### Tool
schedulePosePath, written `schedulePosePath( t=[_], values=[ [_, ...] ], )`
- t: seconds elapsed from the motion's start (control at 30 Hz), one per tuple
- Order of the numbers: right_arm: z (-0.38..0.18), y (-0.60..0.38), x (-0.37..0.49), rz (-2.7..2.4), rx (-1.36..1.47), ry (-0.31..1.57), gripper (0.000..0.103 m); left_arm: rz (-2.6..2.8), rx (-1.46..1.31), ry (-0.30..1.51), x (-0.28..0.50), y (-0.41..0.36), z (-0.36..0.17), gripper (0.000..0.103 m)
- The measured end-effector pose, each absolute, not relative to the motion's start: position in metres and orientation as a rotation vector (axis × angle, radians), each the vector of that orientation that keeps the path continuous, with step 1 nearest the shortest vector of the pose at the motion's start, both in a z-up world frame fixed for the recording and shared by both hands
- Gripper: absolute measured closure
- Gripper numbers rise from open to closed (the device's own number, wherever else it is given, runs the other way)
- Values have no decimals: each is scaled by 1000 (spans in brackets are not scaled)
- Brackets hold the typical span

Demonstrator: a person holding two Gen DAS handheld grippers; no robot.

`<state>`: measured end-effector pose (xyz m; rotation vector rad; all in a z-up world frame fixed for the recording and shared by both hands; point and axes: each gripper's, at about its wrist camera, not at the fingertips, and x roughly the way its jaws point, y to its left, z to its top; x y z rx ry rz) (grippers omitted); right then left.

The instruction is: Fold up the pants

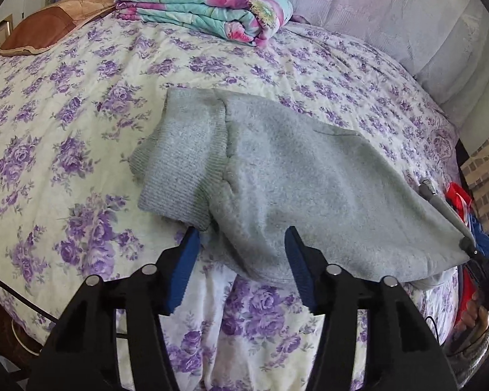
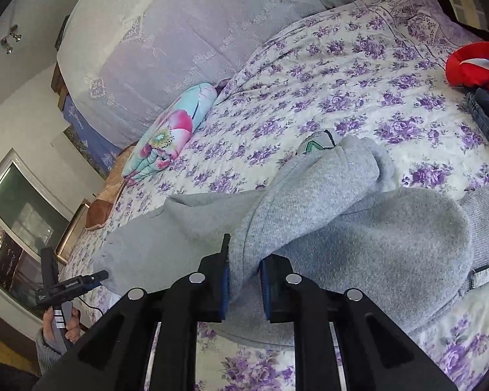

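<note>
Nearest to us, our right gripper [image 2: 243,288] is pinching a thick fold of the grey pants [image 2: 358,238] between its blue pads [image 2: 225,293], jaws narrowed onto the cloth. Our left gripper [image 1: 241,267] is hanging with its jaws spread wide and holding nothing, one blue pad [image 1: 186,260] just beside the ribbed cuff [image 1: 176,169] and the other over the near hem.

We are judging the pants to be soft, fleecy and limp, fairly light but bulky, so they will be sagging and bunching wherever we are not supporting them. They look grippy rather than slippery, and nothing about them is fragile. We are thinking the firmest holds are the ribbed cuffs and the waistband, where the knit is denser, with each gripper taking an edge so the cloth stays flat.

The pants are lying rumpled across the near half of the bed [image 1: 81,114], on a purple flowered sheet, one leg laid over the other.

Farther off, a folded flowery quilt [image 1: 212,6] is resting by the headboard [image 2: 179,32], and red cloth [image 2: 469,68] and jeans [image 2: 485,114] are sitting well apart from the pants.
</note>
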<state>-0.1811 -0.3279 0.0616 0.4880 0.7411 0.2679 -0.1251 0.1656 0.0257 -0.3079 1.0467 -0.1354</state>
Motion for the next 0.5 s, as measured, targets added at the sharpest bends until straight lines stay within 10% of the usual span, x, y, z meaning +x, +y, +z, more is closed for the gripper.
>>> schedulePosePath(
  t=[0.17, 0.5],
  values=[
    [70, -338, -176, 280, 514, 723, 89, -181, -372, 999, -113, 169, 41, 83],
    [128, -349, -16, 205, 453, 616, 82, -119, -339, 862, 69, 147, 89, 74]
  ],
)
